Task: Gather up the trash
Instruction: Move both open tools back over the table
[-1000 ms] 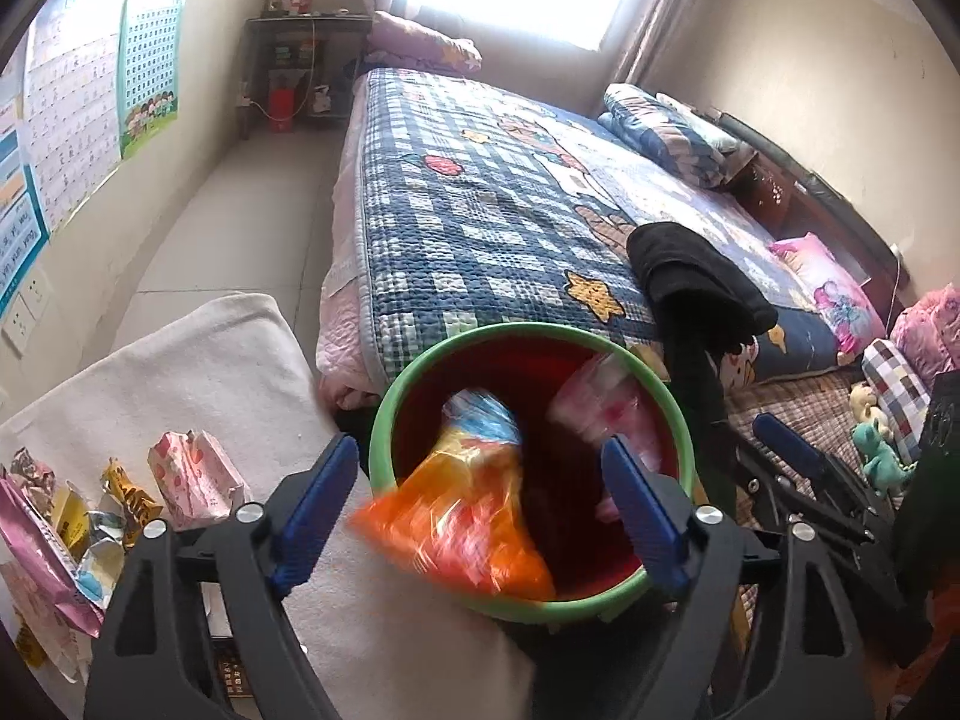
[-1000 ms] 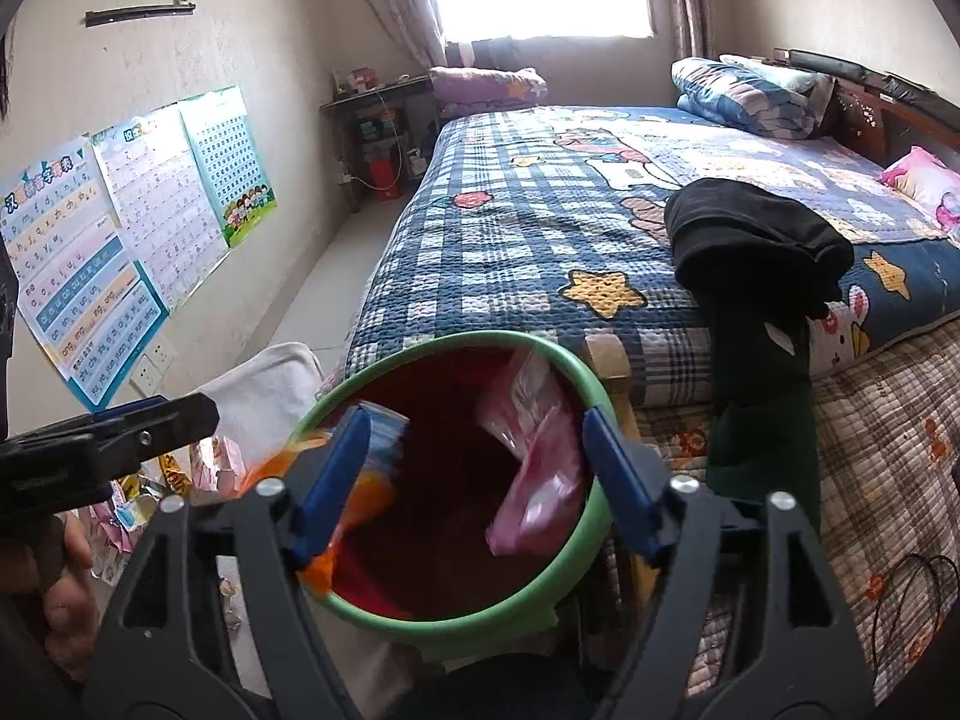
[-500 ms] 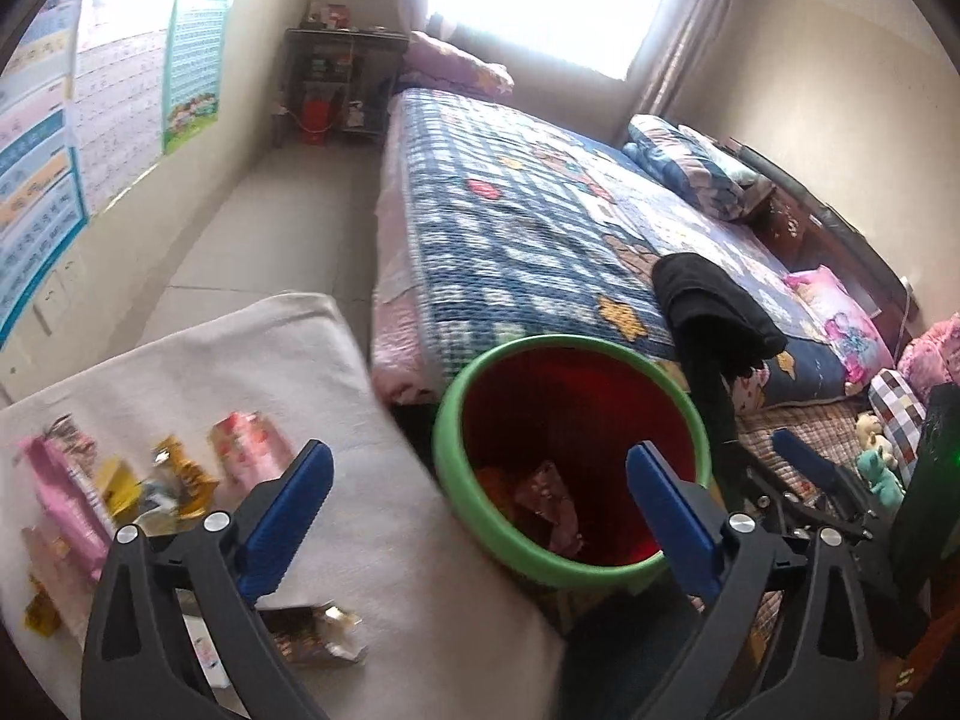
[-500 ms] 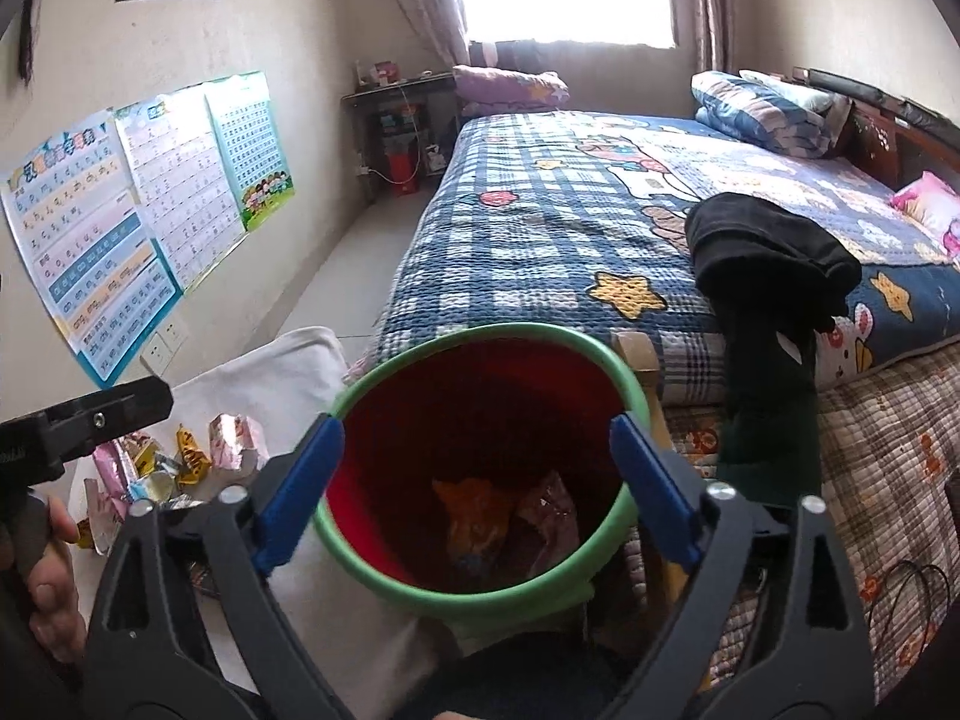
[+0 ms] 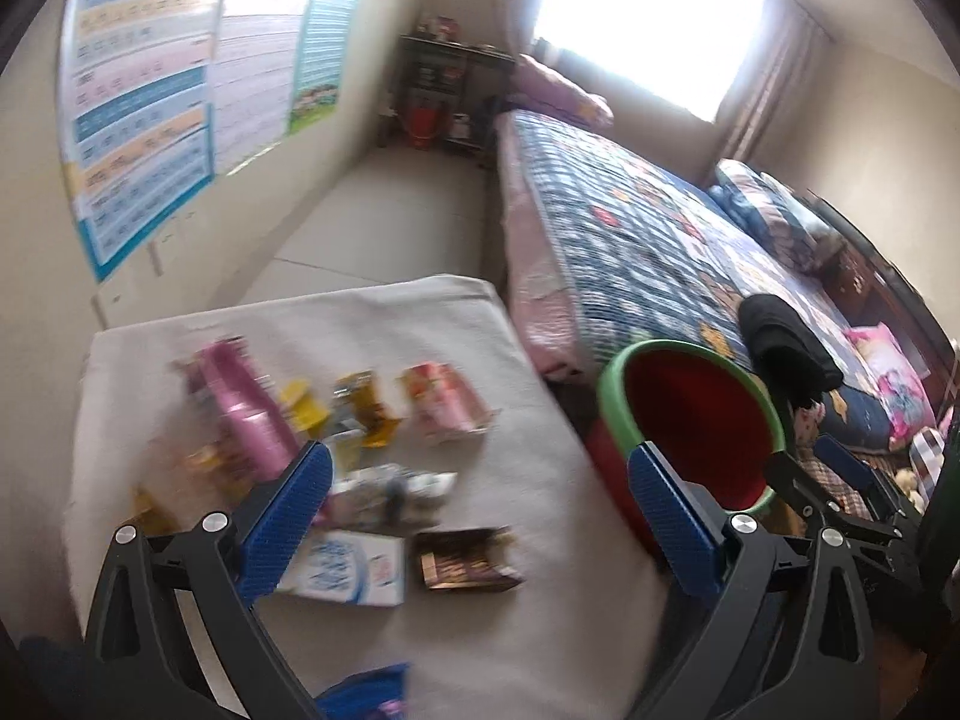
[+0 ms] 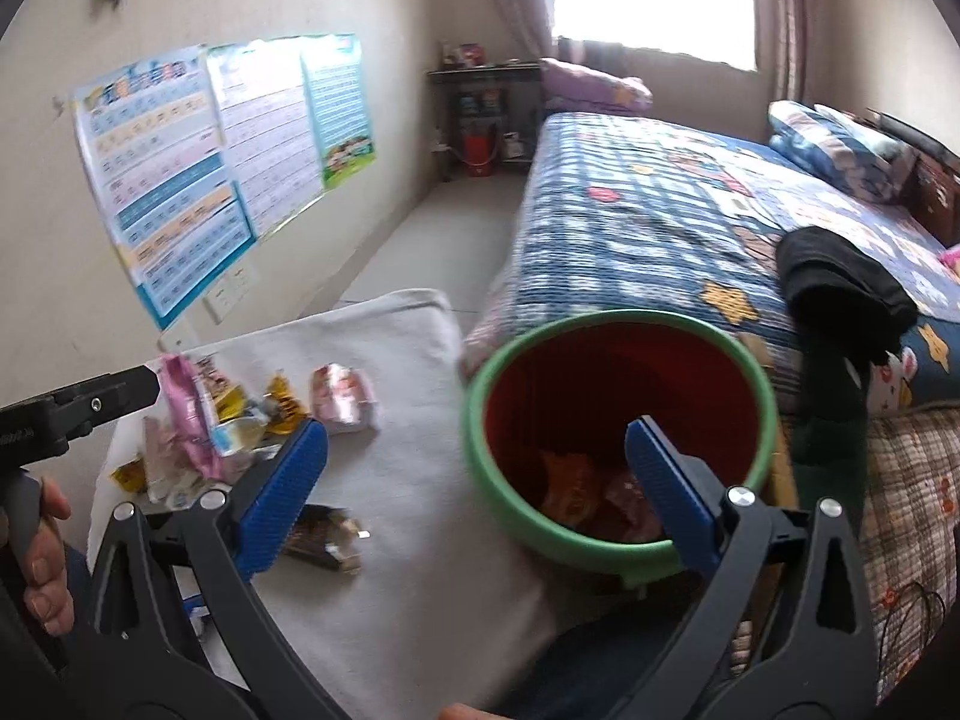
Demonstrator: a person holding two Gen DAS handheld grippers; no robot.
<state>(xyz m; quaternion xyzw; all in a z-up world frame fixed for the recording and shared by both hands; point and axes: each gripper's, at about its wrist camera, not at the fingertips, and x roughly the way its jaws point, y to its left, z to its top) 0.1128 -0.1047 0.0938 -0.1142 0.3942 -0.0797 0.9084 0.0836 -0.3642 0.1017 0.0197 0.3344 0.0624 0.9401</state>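
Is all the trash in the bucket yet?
Not yet. Two wrappers, orange and pink, lie inside the red bucket. Both grippers, left and right, are empty; the right is opening. A pile of wrappers on the white cloth remains.

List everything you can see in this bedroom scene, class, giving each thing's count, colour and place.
Bucket: one, red with green rim, between table and bed.
Loose wrappers: several, blurred; pink, yellow, white-blue, brown; on the table.
Binned wrappers: at least two, orange and pink, at the bucket's bottom.
Table: one, covered in whitish cloth.
Bed: one, blue checked quilt.
Black garment: one, on the bed.
Posters: several, mostly blue, on the wall.
Left tongs: blue pads, open, empty, over the table.
Right tongs: blue pads, jaws opening, empty, near the bucket.
Hand: one, gripping the left tongs' handle.
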